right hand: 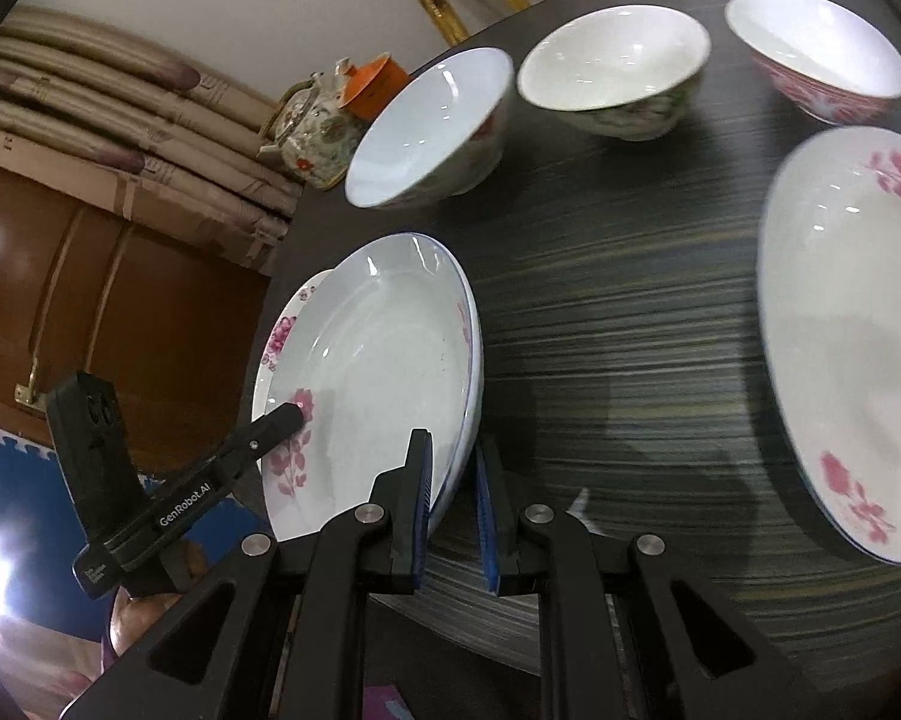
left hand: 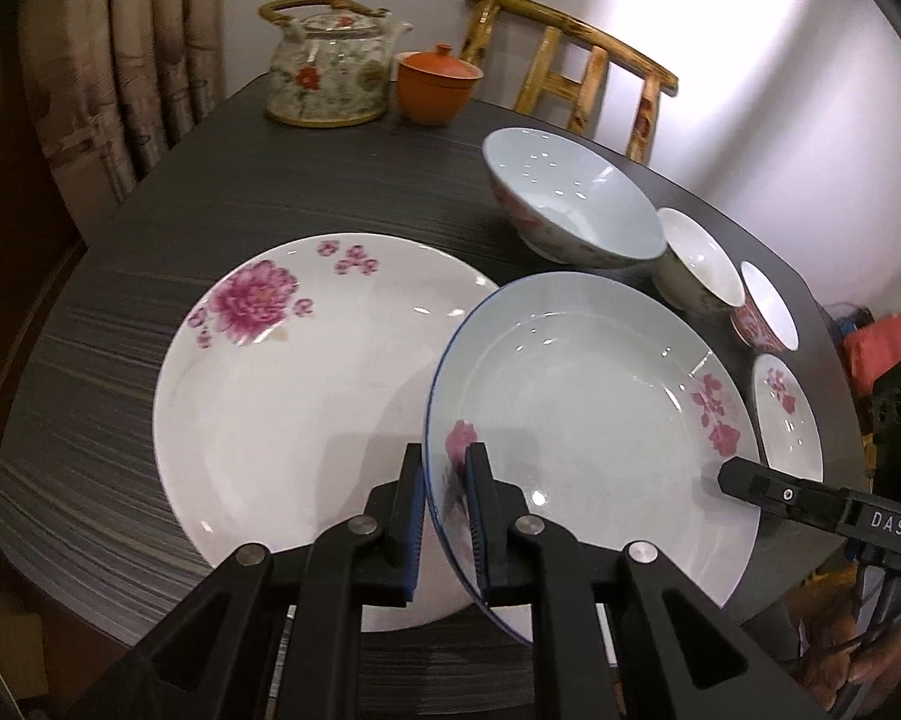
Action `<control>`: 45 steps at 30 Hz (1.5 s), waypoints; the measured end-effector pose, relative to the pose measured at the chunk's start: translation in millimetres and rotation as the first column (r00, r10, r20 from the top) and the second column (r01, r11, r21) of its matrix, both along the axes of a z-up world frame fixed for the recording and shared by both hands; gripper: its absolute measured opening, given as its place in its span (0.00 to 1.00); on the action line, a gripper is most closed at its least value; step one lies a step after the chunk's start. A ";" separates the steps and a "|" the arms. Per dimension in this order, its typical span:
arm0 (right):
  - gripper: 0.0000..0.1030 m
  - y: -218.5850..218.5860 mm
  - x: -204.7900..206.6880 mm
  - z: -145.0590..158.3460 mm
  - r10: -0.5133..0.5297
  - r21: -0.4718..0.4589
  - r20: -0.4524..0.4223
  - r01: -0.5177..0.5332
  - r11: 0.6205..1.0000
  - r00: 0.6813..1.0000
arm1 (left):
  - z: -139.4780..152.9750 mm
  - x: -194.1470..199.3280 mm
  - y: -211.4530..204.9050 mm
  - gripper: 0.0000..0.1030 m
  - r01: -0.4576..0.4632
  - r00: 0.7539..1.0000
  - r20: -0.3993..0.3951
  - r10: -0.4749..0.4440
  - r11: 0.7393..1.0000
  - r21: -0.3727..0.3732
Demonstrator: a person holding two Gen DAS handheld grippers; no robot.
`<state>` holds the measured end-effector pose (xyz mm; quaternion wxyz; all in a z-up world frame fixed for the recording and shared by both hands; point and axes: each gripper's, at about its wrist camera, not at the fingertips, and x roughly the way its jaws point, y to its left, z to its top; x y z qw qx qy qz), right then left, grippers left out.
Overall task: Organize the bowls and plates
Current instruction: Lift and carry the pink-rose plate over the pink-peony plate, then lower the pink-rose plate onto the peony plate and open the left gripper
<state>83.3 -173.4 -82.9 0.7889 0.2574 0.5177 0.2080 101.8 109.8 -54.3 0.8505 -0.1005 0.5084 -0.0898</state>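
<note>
My left gripper [left hand: 444,465] is shut on the near rim of a pale blue-rimmed plate [left hand: 594,396] with pink flowers. This plate is tilted and partly overlaps a large white plate [left hand: 294,408] with a pink peony. My right gripper [right hand: 453,450] grips the same blue-rimmed plate [right hand: 378,372] at its opposite rim. The large plate's edge [right hand: 282,330] shows behind it. A big bowl [left hand: 570,198], two smaller bowls [left hand: 699,258] [left hand: 768,312] and a small flowered plate [left hand: 786,414] sit to the right.
A floral teapot [left hand: 327,69] and an orange lidded cup [left hand: 435,87] stand at the far edge of the dark table [left hand: 120,360]. A bamboo chair [left hand: 582,66] is behind it. Curtains hang on the left.
</note>
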 end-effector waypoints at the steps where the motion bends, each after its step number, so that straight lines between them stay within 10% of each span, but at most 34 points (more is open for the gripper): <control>1: 0.14 4.5 2.0 1.6 0.006 -0.006 0.004 -0.006 1.000 1.000 | -1.3 0.3 2.4 0.13 -0.006 1.000 -0.002 0.006 1.000 0.000; 26: 0.17 52.4 30.4 21.9 0.086 -0.063 0.042 -0.084 0.994 0.995 | -18.8 5.2 23.8 0.22 -0.074 0.997 -0.020 0.077 0.992 0.100; 32: 0.17 55.9 34.1 18.8 0.092 -0.051 0.034 -0.090 0.995 0.995 | -20.3 6.8 24.7 0.37 -0.086 0.995 -0.028 0.091 0.988 0.129; 45: 0.17 69.8 39.5 17.1 0.107 -0.066 0.028 -0.105 0.992 0.994 | 4.7 3.5 41.5 0.40 -0.221 0.975 0.088 0.206 0.949 0.227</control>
